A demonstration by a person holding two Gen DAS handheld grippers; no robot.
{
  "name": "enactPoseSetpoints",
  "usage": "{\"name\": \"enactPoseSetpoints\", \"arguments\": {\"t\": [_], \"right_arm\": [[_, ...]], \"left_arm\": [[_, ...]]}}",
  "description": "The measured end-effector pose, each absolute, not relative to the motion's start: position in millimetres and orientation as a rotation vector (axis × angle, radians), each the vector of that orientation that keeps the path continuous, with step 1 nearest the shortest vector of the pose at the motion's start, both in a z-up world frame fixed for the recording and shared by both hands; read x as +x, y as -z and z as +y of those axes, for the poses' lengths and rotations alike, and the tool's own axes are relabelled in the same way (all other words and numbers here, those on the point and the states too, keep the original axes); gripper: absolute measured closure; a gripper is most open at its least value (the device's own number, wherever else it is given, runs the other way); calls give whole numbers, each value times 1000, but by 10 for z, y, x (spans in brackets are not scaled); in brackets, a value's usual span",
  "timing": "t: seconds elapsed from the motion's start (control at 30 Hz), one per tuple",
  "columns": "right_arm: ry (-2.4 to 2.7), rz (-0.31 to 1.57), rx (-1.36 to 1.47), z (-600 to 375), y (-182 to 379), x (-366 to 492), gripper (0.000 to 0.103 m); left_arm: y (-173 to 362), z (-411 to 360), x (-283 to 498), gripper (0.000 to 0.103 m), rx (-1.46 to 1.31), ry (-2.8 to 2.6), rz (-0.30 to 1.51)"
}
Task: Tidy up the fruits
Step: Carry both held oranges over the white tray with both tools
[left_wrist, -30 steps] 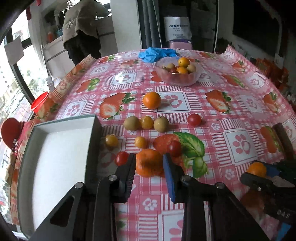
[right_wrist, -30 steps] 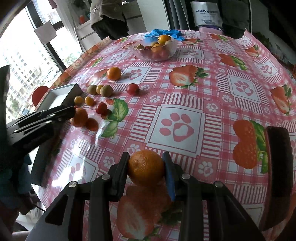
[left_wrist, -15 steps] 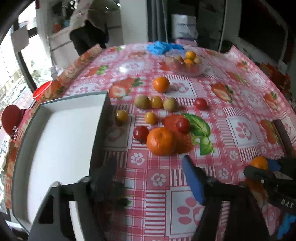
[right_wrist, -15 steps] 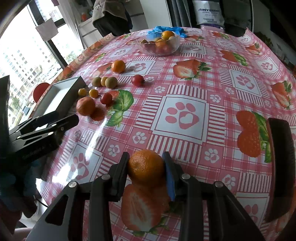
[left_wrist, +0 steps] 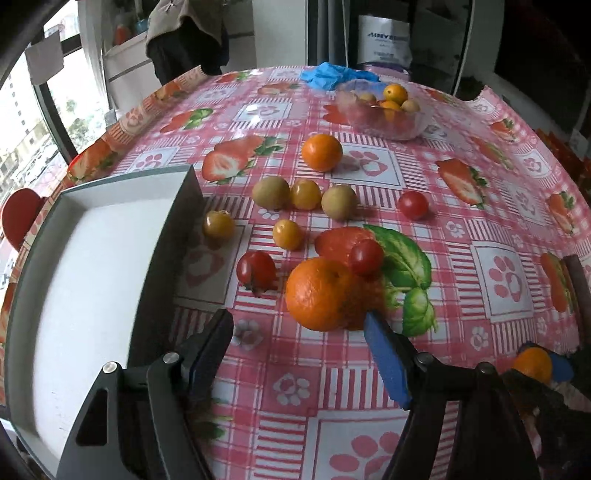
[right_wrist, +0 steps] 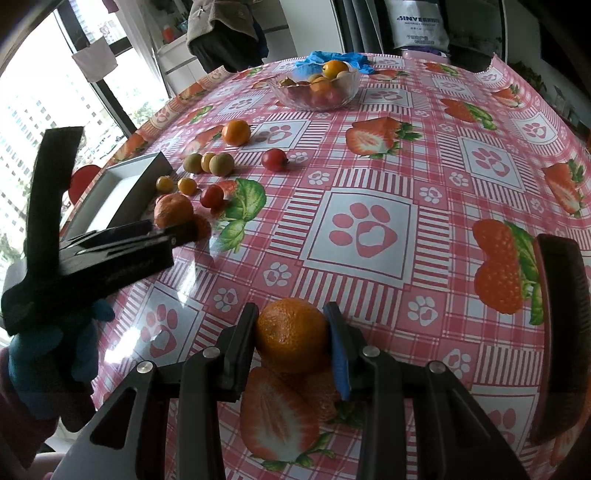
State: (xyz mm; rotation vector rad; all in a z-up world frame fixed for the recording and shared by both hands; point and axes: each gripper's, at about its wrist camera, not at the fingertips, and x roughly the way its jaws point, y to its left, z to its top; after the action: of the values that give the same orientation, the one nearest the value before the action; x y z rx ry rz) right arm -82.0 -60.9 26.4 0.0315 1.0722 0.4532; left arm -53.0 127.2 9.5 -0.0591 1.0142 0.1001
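My left gripper (left_wrist: 299,332) is open; a large orange (left_wrist: 319,293) lies on the tablecloth just beyond its fingertips, free of the jaws. Past it lie several small fruits: cherry tomatoes (left_wrist: 256,269), yellow ones (left_wrist: 288,233), greenish-brown ones (left_wrist: 270,192) and a second orange (left_wrist: 321,152). A white tray with grey walls (left_wrist: 168,236) stands at the left. My right gripper (right_wrist: 291,332) is shut on an orange (right_wrist: 291,334), low over the cloth at the near edge. In the right wrist view the left gripper (right_wrist: 110,247) shows at the left, by the released orange (right_wrist: 173,214).
A clear bowl (left_wrist: 384,122) of mixed fruit stands at the far side, with a blue glove (left_wrist: 332,75) behind it. A red stool (left_wrist: 18,214) is off the table's left edge. A person (left_wrist: 188,33) stands at the back. A dark strip (right_wrist: 561,332) lies at right.
My left gripper opened, let go of the large orange onto the cloth and drew back. My right gripper kept its orange and barely moved.
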Motion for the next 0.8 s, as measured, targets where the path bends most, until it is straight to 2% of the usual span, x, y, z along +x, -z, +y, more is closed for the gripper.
{"name": "enactPoseSetpoints", "arguments": {"t": [0.03, 0.07, 0.13, 0.33, 0.8], "right_arm": [[-453, 1072, 32, -609, -266, -820, 64], [-452, 1072, 29, -605, -265, -816, 64], [-448, 1067, 24, -599, -272, -820, 64], [-442, 1064, 33, -640, -289, -854, 64], [-474, 1045, -2, -390, -490, -912, 64]], "left_arm": [[-81, 1270, -499, 44, -65, -100, 1019], [-89, 1273, -481, 47, -71, -97, 1013], [-102, 1263, -444, 62, -72, -89, 1014], [-136, 1274, -567, 62, -70, -64, 1013], [-627, 1533, -1007, 62, -114, -58, 910]]}}
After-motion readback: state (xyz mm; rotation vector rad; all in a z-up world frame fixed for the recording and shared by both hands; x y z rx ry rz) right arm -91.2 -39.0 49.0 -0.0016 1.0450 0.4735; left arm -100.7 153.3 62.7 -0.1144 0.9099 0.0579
